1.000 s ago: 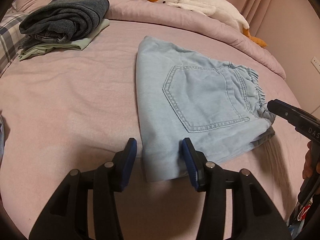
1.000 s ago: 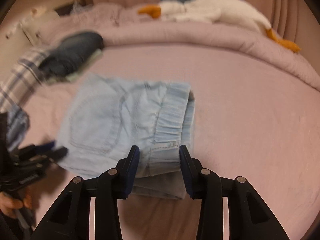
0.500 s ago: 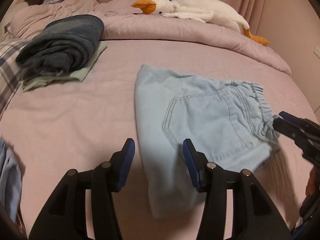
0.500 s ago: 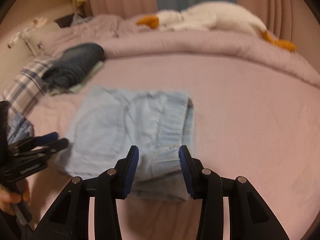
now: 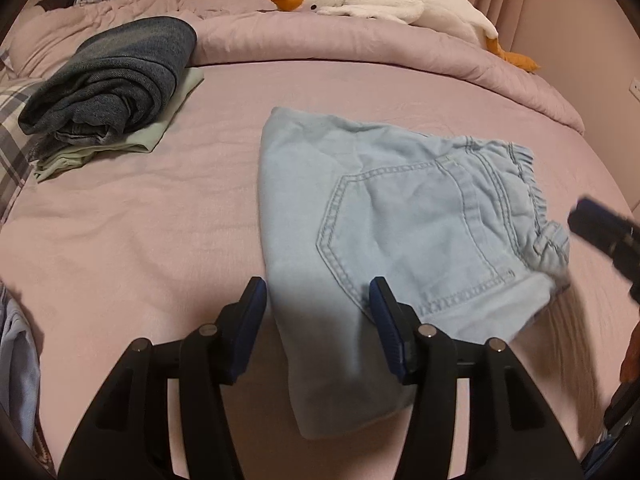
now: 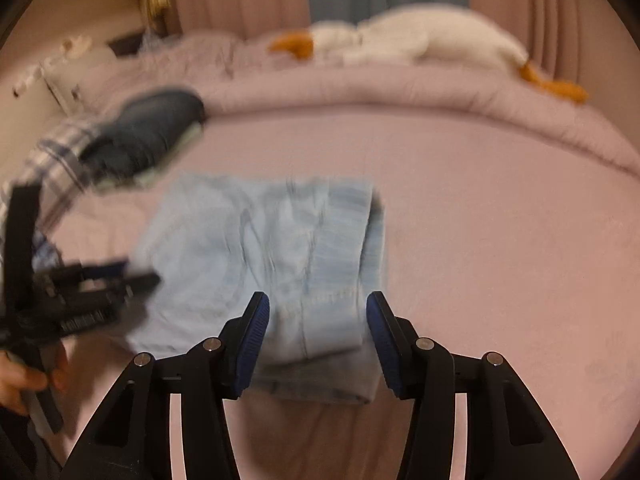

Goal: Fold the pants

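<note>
The light blue denim pants lie folded into a compact rectangle on the pink bed, back pocket up. They also show, blurred, in the right wrist view. My left gripper is open, its jaws spread over the near left edge of the fold, holding nothing. My right gripper is open over the elastic waistband end, holding nothing. The right gripper shows at the right edge of the left wrist view. The left gripper shows at the left of the right wrist view.
A stack of folded dark jeans on a pale green garment lies at the far left. A white plush goose rests on the rolled pink duvet at the back. Plaid fabric and another light blue garment lie at the left edge.
Both grippers have drawn back and risen from the folded pants. The pants lie in the same place, folded as before.
</note>
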`<action>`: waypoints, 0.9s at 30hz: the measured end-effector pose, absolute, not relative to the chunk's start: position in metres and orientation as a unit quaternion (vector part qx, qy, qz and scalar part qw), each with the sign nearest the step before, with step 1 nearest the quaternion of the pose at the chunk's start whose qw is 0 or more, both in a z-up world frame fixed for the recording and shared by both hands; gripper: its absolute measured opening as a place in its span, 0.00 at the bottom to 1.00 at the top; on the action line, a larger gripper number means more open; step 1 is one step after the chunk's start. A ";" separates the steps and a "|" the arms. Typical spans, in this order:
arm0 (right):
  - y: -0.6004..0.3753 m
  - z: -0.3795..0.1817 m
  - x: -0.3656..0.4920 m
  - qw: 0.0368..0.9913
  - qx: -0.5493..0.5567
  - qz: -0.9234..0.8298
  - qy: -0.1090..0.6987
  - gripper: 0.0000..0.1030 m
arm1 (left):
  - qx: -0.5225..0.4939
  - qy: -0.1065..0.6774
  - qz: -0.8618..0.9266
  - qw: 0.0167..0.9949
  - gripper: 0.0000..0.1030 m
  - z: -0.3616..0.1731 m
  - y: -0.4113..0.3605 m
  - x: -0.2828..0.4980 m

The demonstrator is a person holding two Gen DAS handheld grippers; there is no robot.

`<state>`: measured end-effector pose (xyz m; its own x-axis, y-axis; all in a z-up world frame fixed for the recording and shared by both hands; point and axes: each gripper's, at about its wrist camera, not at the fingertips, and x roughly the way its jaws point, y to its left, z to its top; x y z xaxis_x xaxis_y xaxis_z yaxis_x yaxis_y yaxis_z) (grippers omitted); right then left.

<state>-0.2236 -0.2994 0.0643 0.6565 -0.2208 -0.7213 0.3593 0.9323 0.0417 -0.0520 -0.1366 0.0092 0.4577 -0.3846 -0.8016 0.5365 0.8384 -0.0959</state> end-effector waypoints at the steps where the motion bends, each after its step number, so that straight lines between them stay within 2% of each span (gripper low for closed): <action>1: -0.297 0.070 -0.225 0.913 0.087 -0.157 0.366 0.50 | 0.086 0.446 -0.271 0.849 0.52 0.008 -0.138 -0.052; 3: -0.293 0.073 -0.221 0.919 0.085 -0.142 0.357 0.50 | 0.086 0.448 -0.270 0.848 0.52 0.006 -0.139 -0.051; 8: -0.285 0.036 -0.193 0.889 0.063 -0.131 0.435 0.50 | 0.089 0.452 -0.267 0.847 0.53 0.003 -0.144 -0.051; 12: -0.276 0.033 -0.187 0.883 0.020 -0.141 0.448 0.51 | 0.091 0.452 -0.257 0.849 0.53 0.006 -0.147 -0.054; 13: -0.275 0.033 -0.185 0.881 0.017 -0.142 0.451 0.51 | 0.090 0.452 -0.253 0.851 0.56 0.009 -0.146 -0.056; 19: -0.280 0.054 -0.205 0.889 0.068 -0.131 0.433 0.52 | 0.073 0.430 -0.249 0.865 0.85 0.035 -0.134 -0.076; 21: -0.279 0.063 -0.213 0.892 0.074 -0.136 0.424 0.55 | 0.065 0.425 -0.249 0.868 0.98 0.047 -0.129 -0.083; 24: -0.273 0.077 -0.225 0.899 0.078 -0.140 0.409 0.61 | 0.043 0.425 -0.249 0.869 0.99 0.063 -0.121 -0.094; 27: -0.266 0.096 -0.236 0.904 0.079 -0.142 0.394 0.81 | 0.026 0.426 -0.229 0.875 0.99 0.079 -0.114 -0.104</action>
<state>-0.2361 -0.2662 0.0964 0.6486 -0.1941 -0.7360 0.3187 0.9473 0.0311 -0.1036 -0.1137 0.0787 0.5321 -0.3779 -0.7576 0.4230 0.8938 -0.1488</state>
